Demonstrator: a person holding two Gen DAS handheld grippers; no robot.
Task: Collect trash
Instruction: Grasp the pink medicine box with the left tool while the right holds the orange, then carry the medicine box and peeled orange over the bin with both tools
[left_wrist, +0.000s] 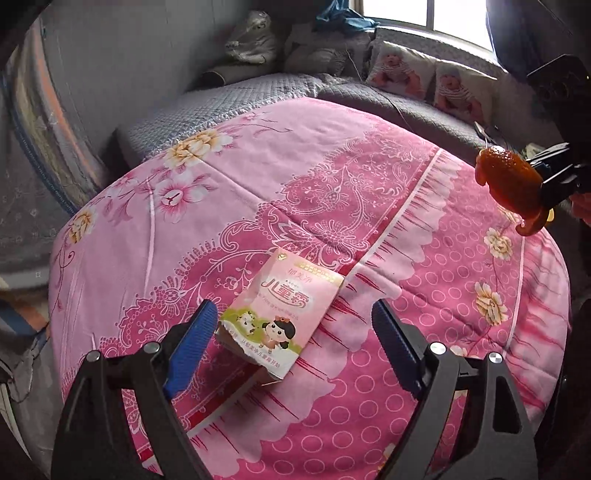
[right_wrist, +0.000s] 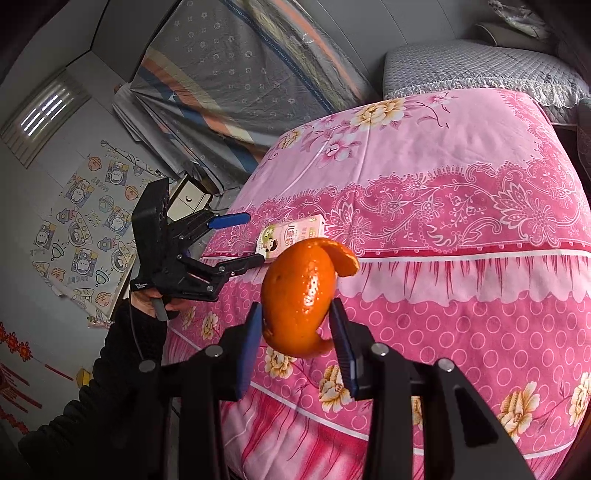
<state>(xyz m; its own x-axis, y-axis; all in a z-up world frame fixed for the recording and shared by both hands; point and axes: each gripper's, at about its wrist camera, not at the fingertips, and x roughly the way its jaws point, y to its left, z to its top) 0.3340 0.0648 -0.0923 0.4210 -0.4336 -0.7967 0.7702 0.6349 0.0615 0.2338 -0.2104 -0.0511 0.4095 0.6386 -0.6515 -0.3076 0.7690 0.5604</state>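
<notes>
Currently, the right gripper (right_wrist: 295, 325) was clenched on a piece of orange peel (right_wrist: 301, 295), held in the air above the pink floral quilt (right_wrist: 461, 177) on the bed. The left gripper (left_wrist: 291, 332) stood released, jaws wide, with a small pink carton (left_wrist: 280, 314) lying flat on the quilt between them; no pad was pressing on it.

Risks noted: the peel was pinched only at its lower part, with a curled strip free at the top, so a loosened grip or a sharp swing could drop it onto the quilt. The carton lay askew to the left jaws and rested on soft bedding; closing on it at that angle could push it aside or crush it rather than seat it.

The left wrist view showed the carton's printed face and its place between the fingers, plus a window and pillows beyond. The right wrist view alone showed the person's hand (right_wrist: 159, 299) in a dark sleeve holding the left gripper, and the grip on the peel
</notes>
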